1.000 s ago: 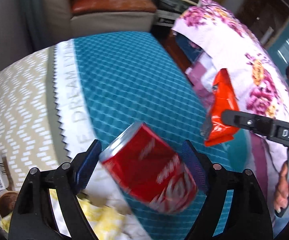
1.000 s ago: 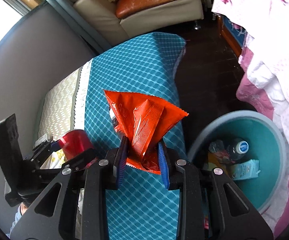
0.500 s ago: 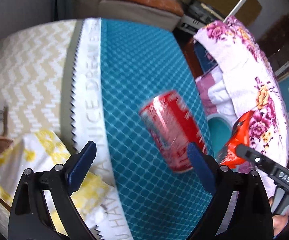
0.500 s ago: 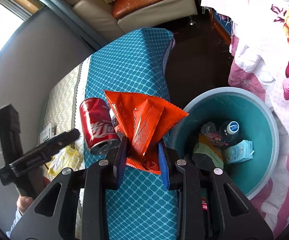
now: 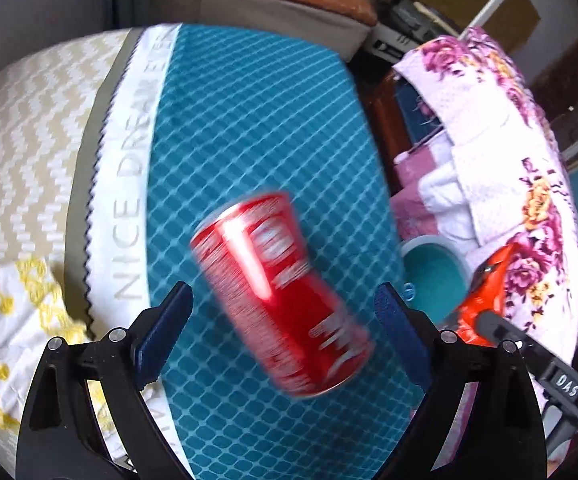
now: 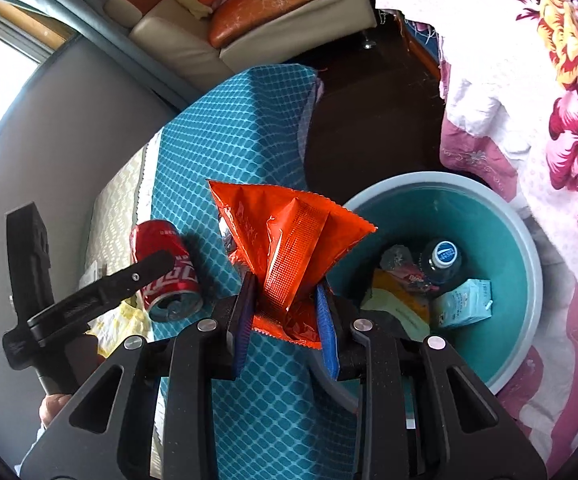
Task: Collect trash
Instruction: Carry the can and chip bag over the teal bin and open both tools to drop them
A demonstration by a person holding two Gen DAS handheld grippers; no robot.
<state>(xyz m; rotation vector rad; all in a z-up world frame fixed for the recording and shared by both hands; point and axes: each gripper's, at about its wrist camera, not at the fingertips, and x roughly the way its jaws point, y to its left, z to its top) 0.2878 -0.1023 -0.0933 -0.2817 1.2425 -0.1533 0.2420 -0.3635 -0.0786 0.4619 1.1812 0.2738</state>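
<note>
teal quilted bed cover (image 6: pixel 229 140): red soda can (image 5: pixel 277 292) lying loose between wide-apart left gripper (image 5: pixel 285 316); right gripper (image 6: pixel 285 312) pinching orange foil wrapper (image 6: pixel 289 248), next drop into teal round bin (image 6: pixel 529 256).

Black tool (image 5: pixel 283 320) frames, blue pads (image 5: pixel 395 330), silver screws

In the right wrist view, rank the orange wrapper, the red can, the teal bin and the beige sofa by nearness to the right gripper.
1. Crinkled orange foil wrapper, clamped in the right gripper.
2. Round teal plastic bin, just right.
3. Red aluminium soda can, lying left on the blue cloth.
4. Beige leather sofa, far behind.
</note>
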